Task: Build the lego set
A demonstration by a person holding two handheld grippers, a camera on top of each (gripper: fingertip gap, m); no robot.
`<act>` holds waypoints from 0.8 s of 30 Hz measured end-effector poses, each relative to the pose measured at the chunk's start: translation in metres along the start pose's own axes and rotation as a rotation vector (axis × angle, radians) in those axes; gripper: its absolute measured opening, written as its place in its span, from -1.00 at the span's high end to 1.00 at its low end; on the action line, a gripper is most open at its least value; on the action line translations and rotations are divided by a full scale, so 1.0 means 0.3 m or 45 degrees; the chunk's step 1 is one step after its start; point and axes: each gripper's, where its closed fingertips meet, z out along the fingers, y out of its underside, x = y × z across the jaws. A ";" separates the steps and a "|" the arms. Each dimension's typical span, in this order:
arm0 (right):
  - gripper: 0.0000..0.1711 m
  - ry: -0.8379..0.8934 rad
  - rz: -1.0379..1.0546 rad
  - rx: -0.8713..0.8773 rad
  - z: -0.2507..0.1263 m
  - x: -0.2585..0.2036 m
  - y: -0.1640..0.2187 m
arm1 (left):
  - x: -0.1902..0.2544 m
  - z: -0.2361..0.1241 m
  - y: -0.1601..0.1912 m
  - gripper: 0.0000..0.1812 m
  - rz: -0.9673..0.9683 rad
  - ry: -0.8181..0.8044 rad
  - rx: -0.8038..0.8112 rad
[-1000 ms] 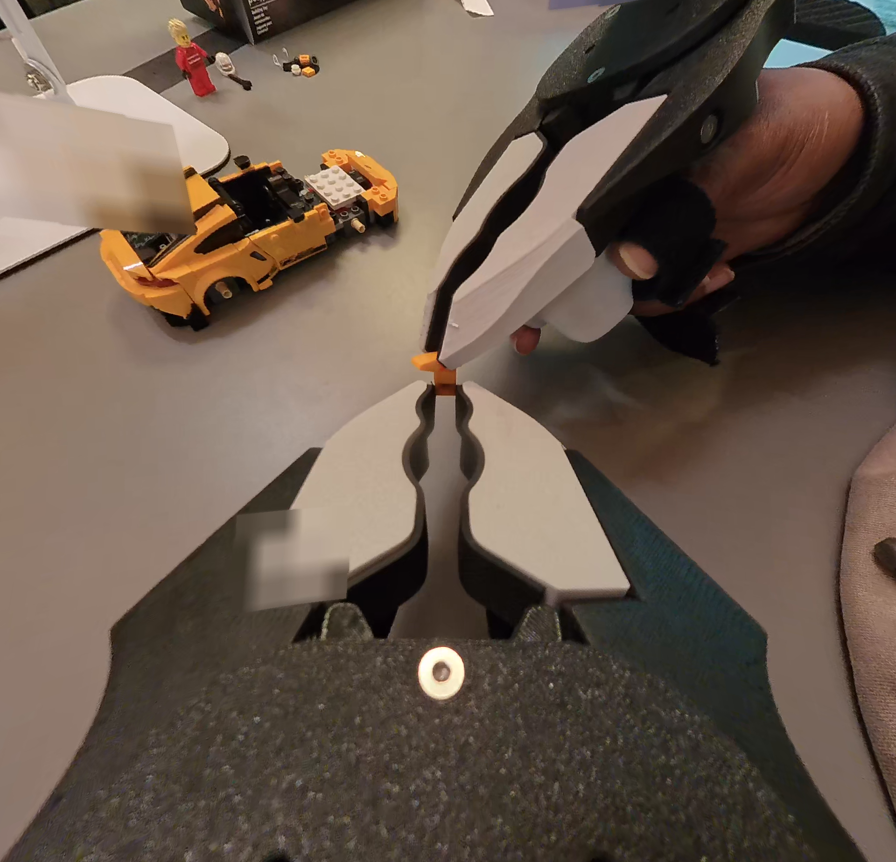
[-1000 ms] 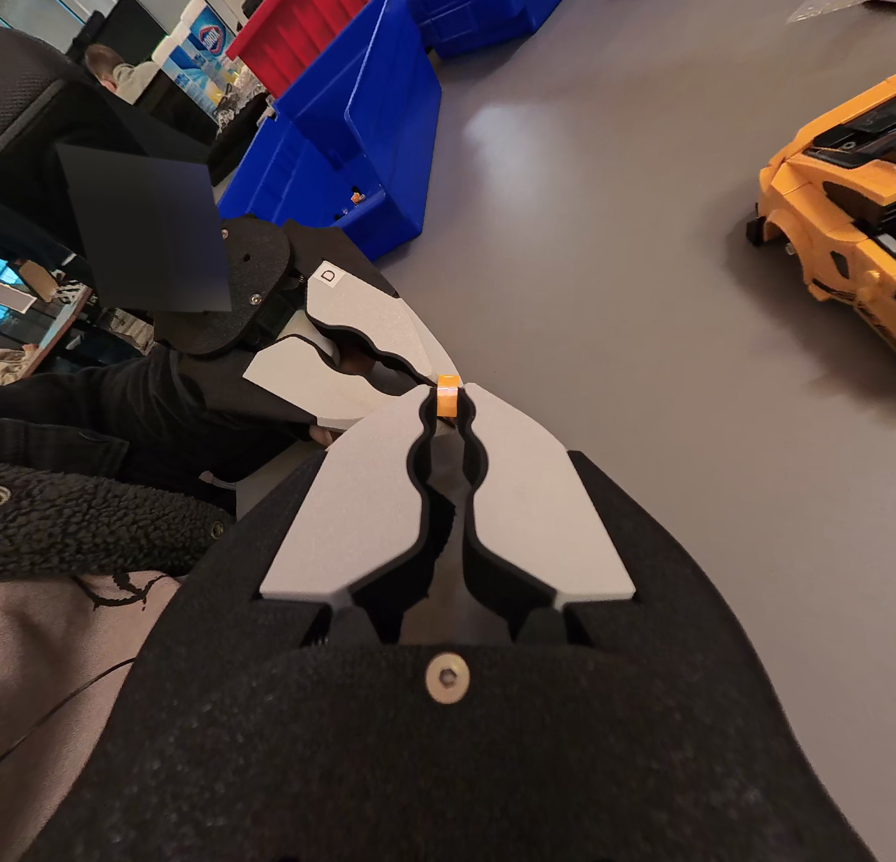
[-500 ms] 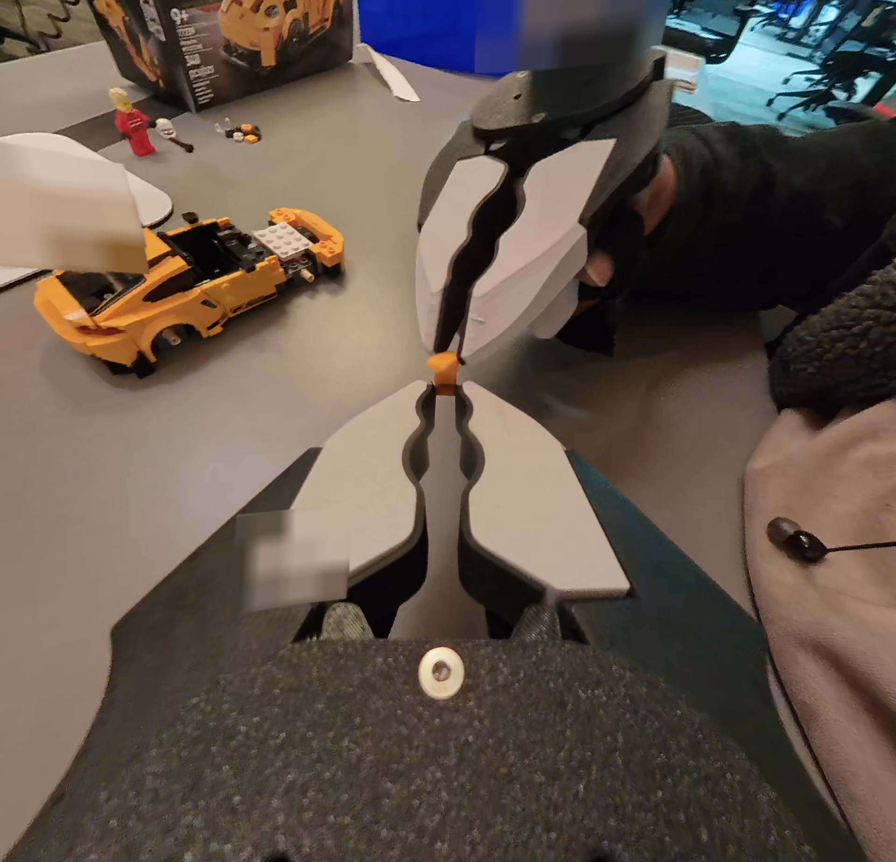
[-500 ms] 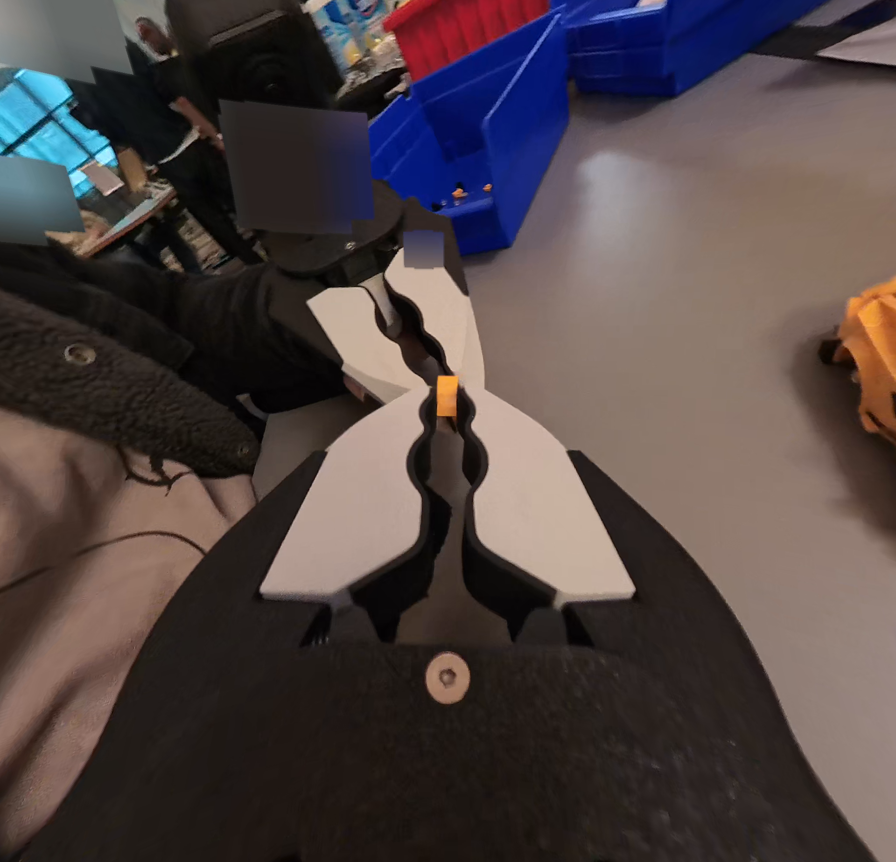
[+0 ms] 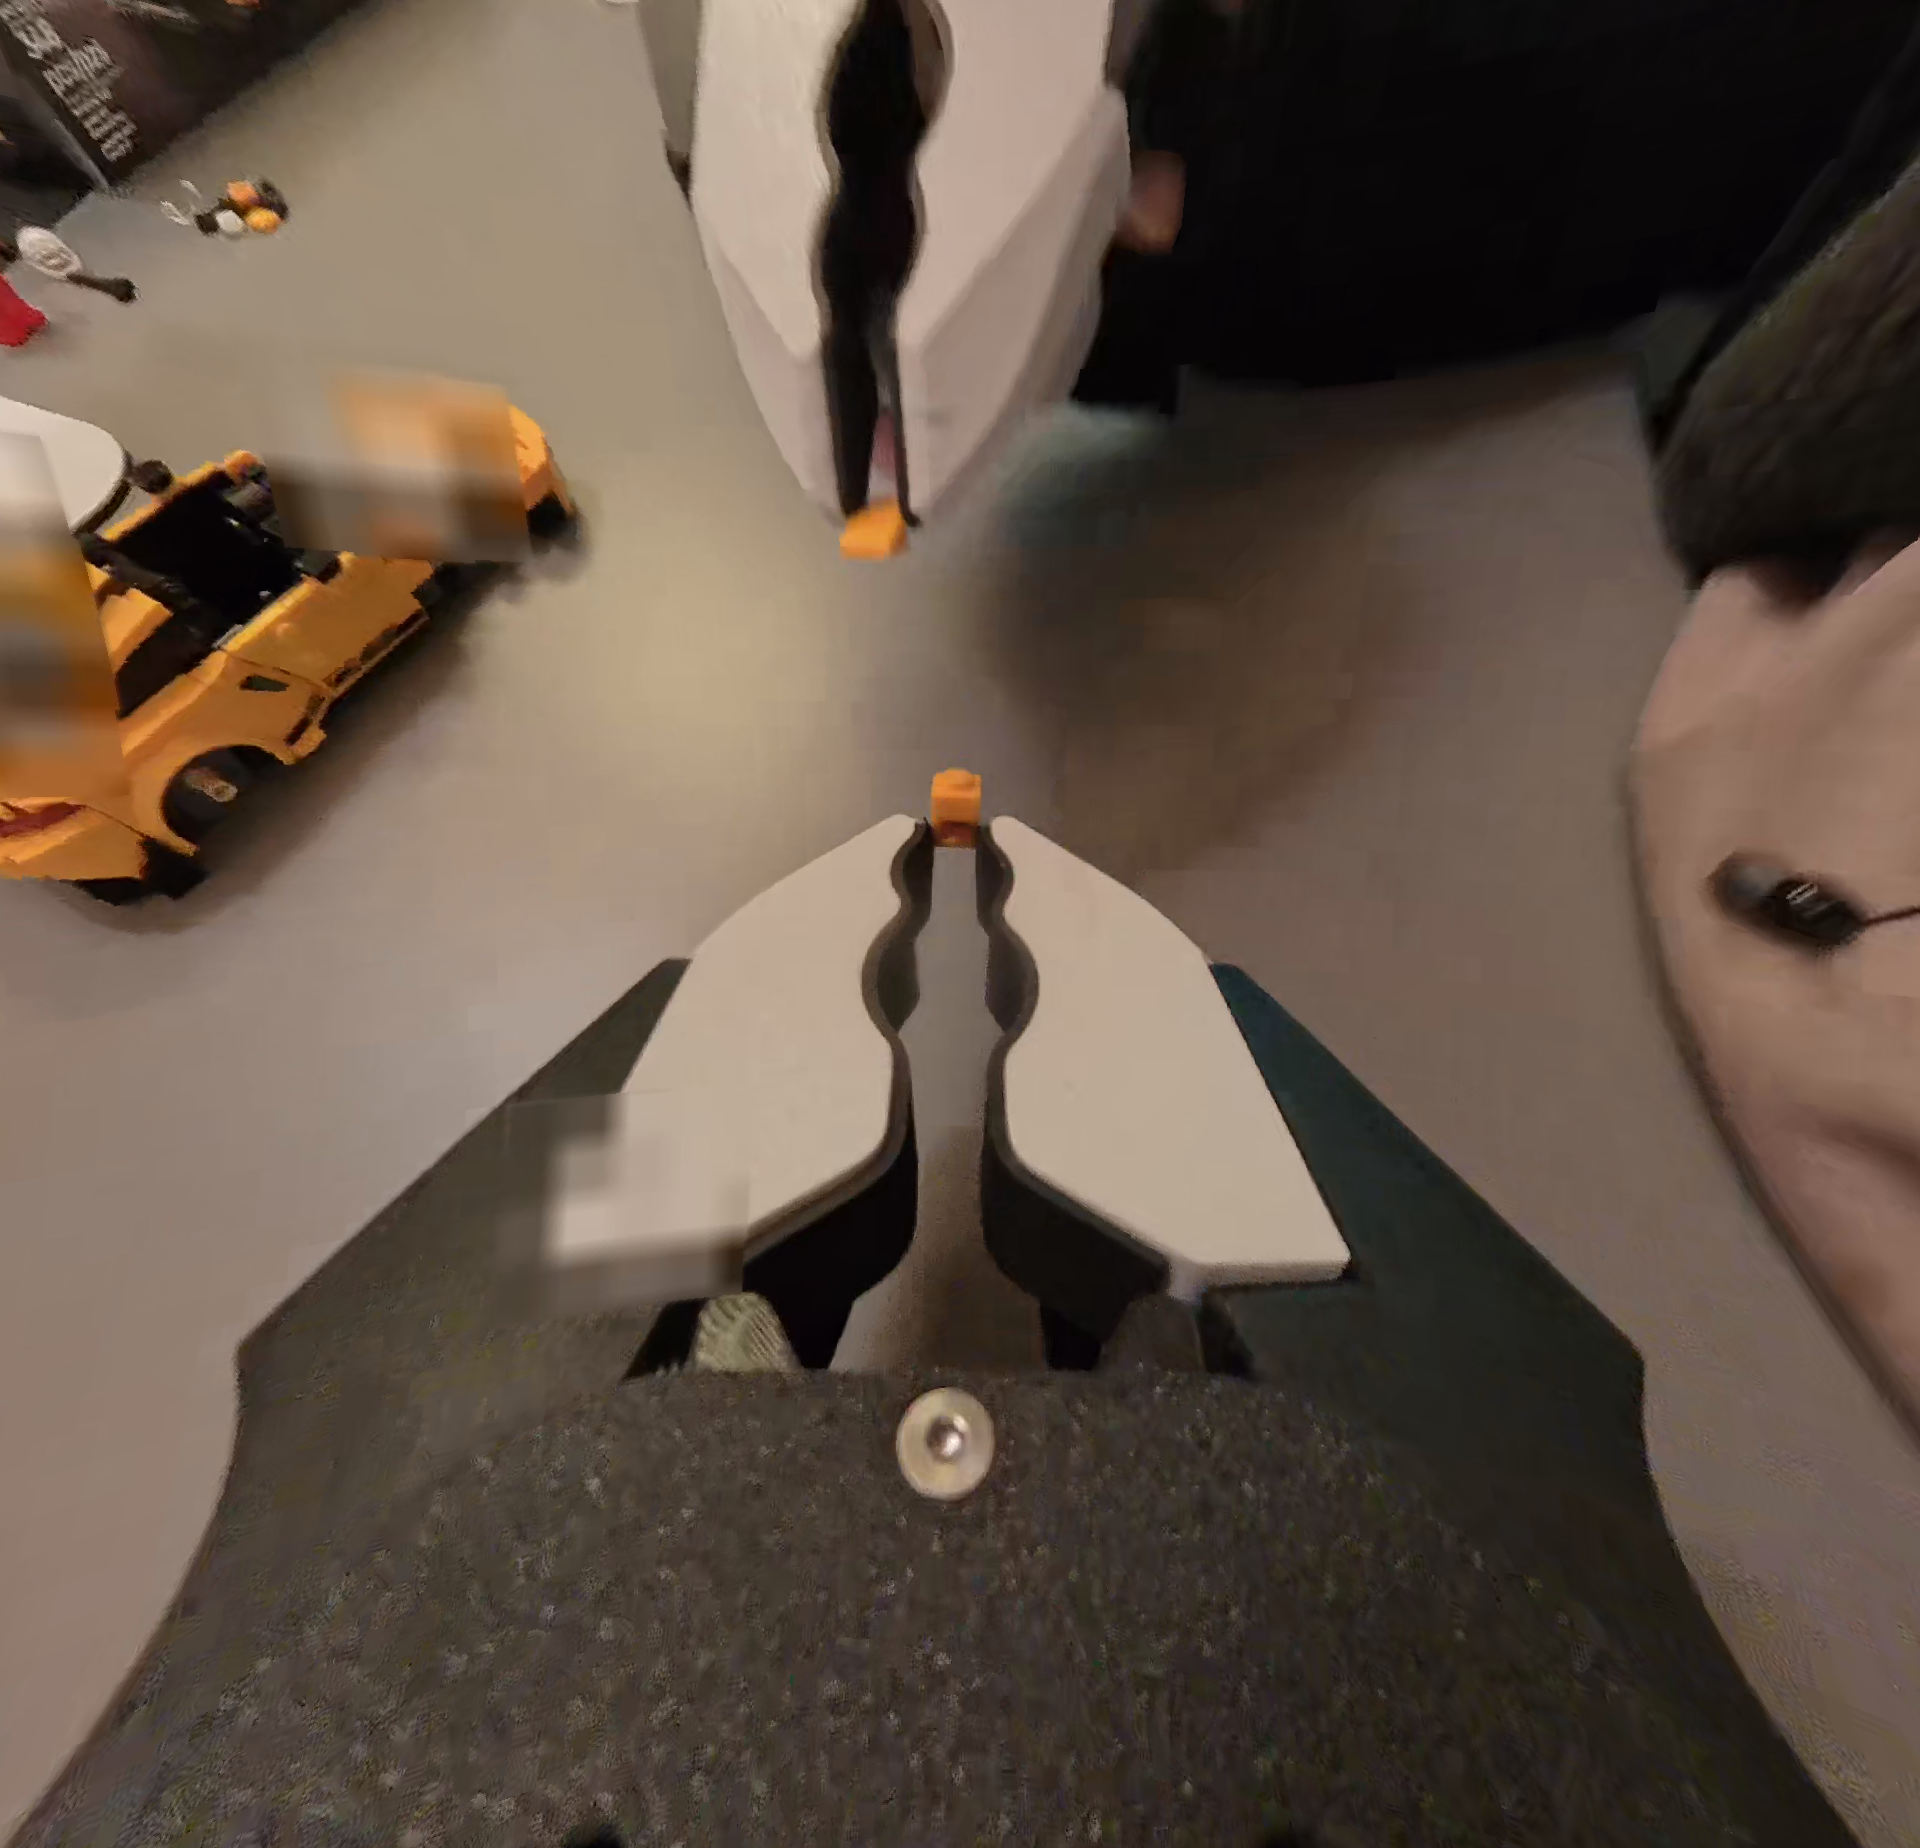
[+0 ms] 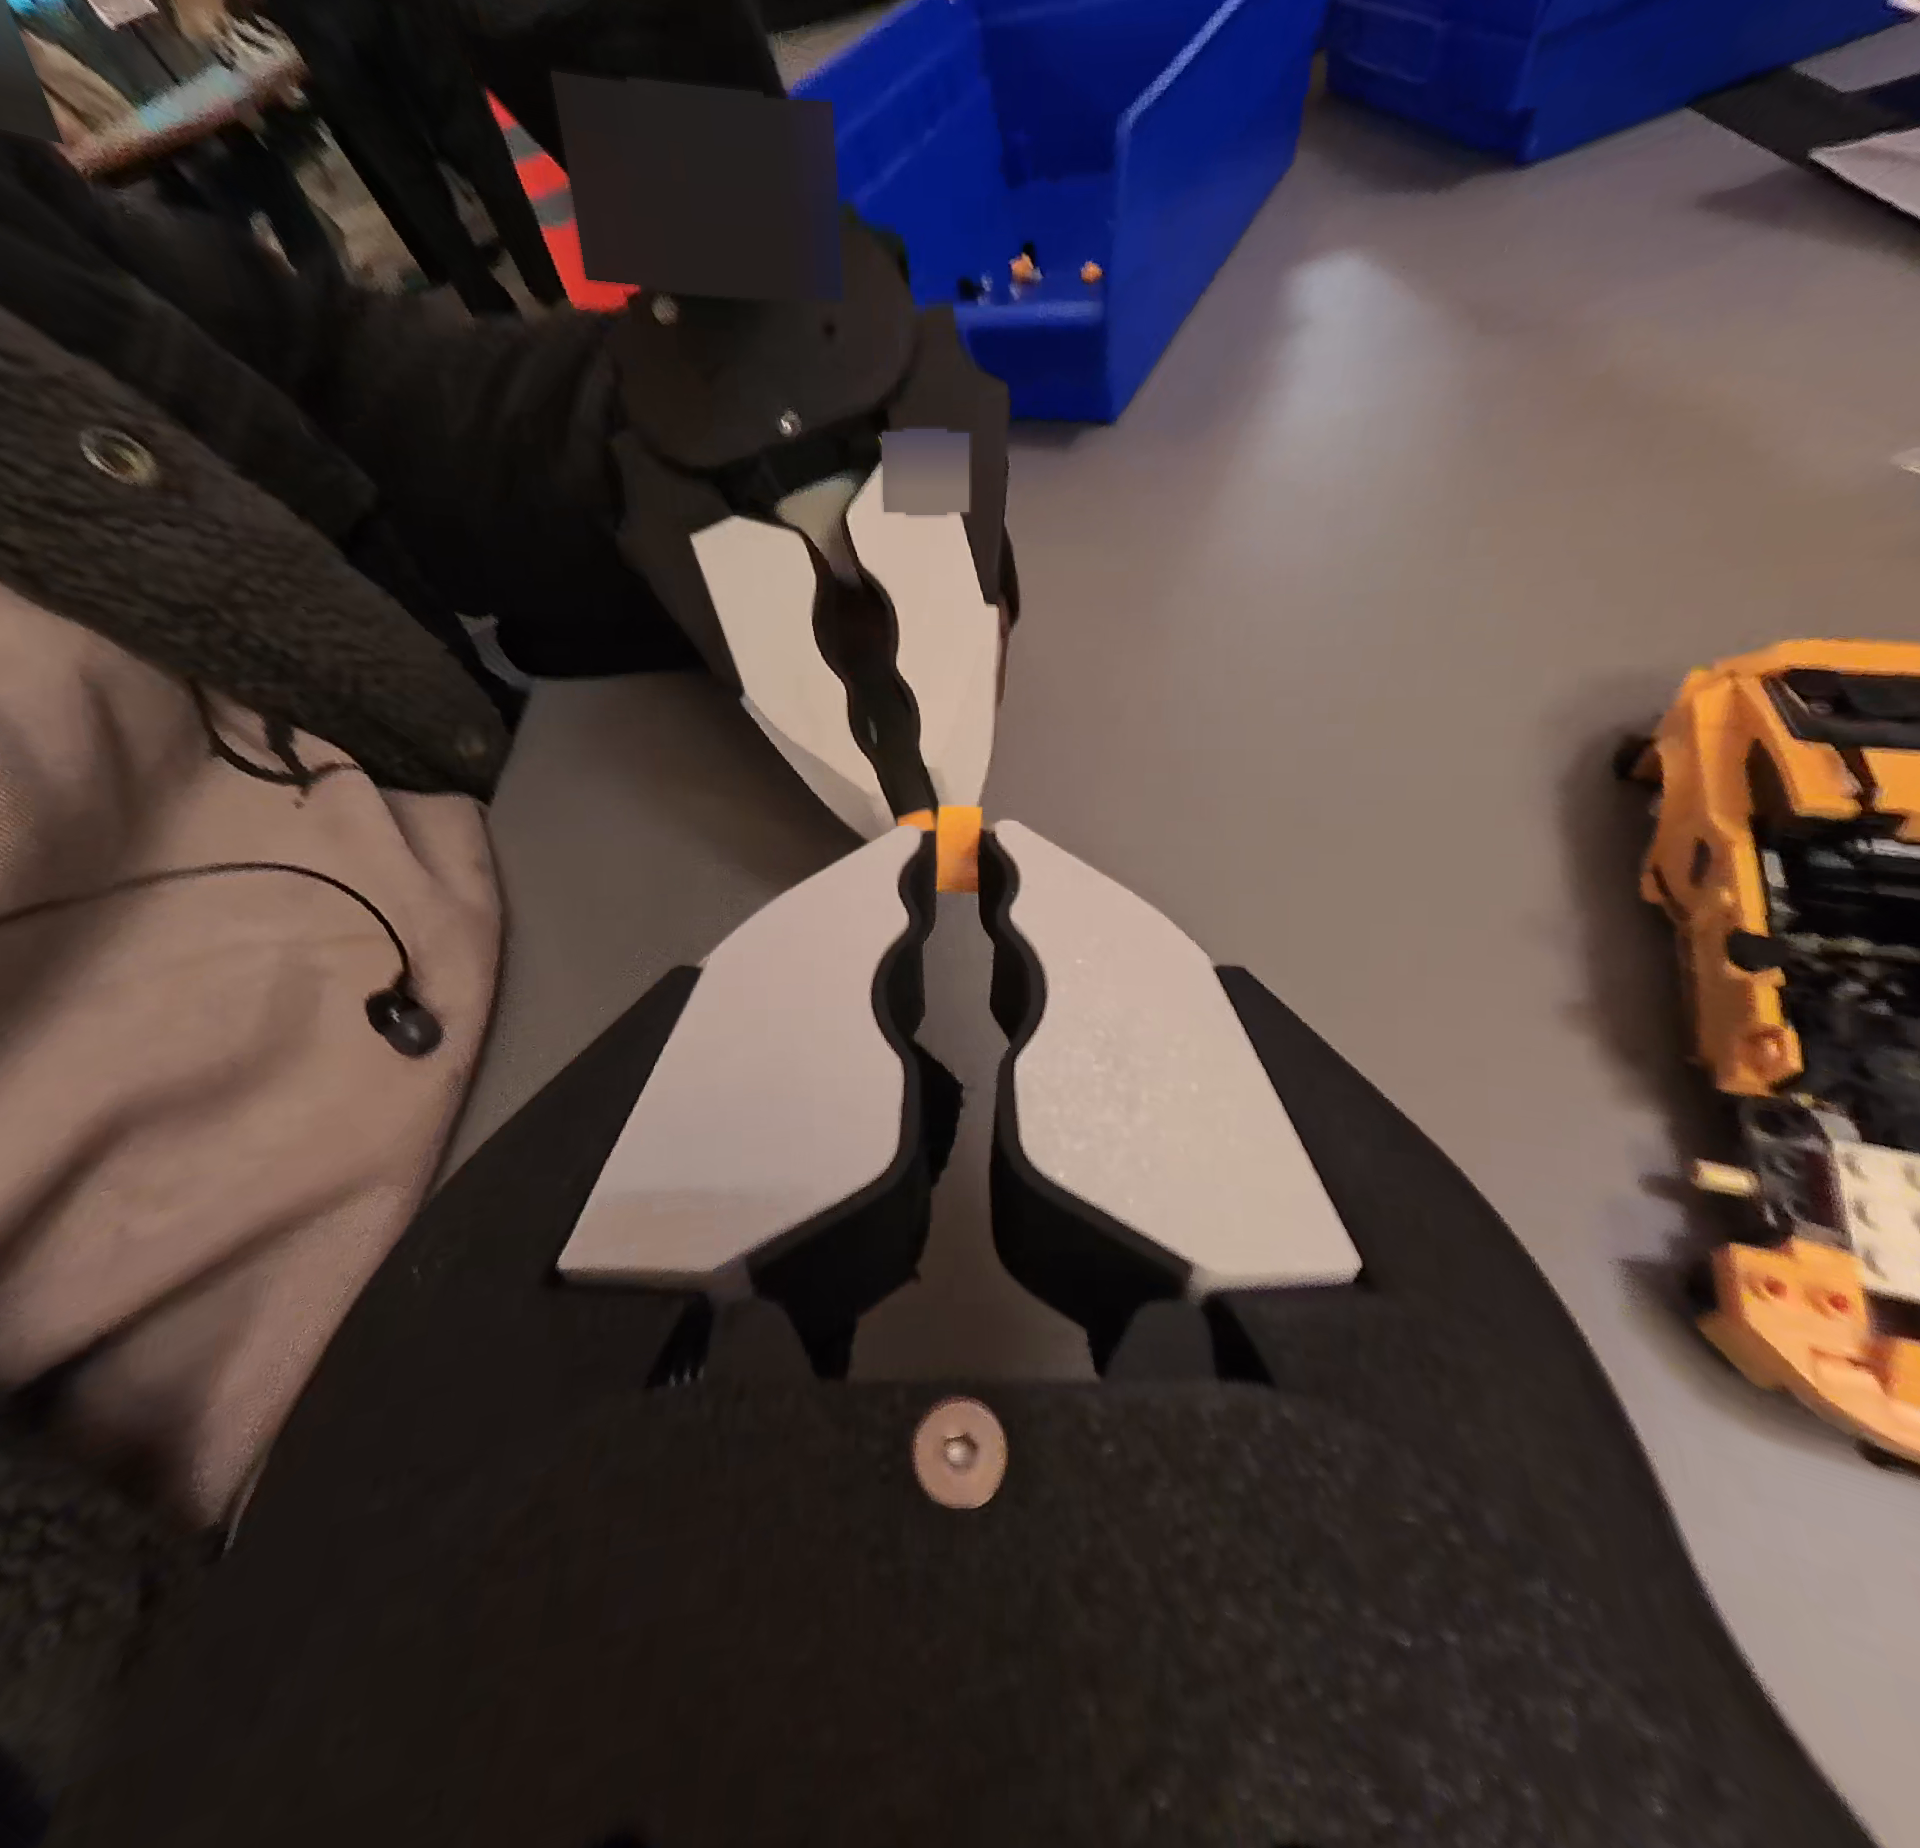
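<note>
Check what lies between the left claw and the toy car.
Only bare table separates the left claw, shut on an orange brick, from the toy car, per the left wrist view.

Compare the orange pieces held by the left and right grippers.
Shape: the left piece is a small block showing a stud; the right piece looks wedge-like, with no stud visible. Holder: the left piece is pinched by the left gripper, the right piece by the right gripper. Both are orange, tiny, and held at the fingertips.
</note>
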 end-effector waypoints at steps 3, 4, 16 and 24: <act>0.92 0.018 -0.003 -0.082 -0.015 0.014 0.053 | 0.014 0.017 0.037 0.92 0.157 0.090 -0.166; 0.92 0.019 -0.005 -0.103 -0.019 0.014 0.069 | 0.018 0.024 0.050 0.92 0.205 0.133 -0.225; 0.92 -0.025 -0.062 -0.226 -0.089 -0.009 0.162 | 0.013 0.091 0.095 0.92 0.876 0.495 -0.846; 0.91 -0.059 -0.080 -0.237 -0.106 -0.025 0.181 | -0.005 0.114 0.081 0.81 0.965 0.515 -0.843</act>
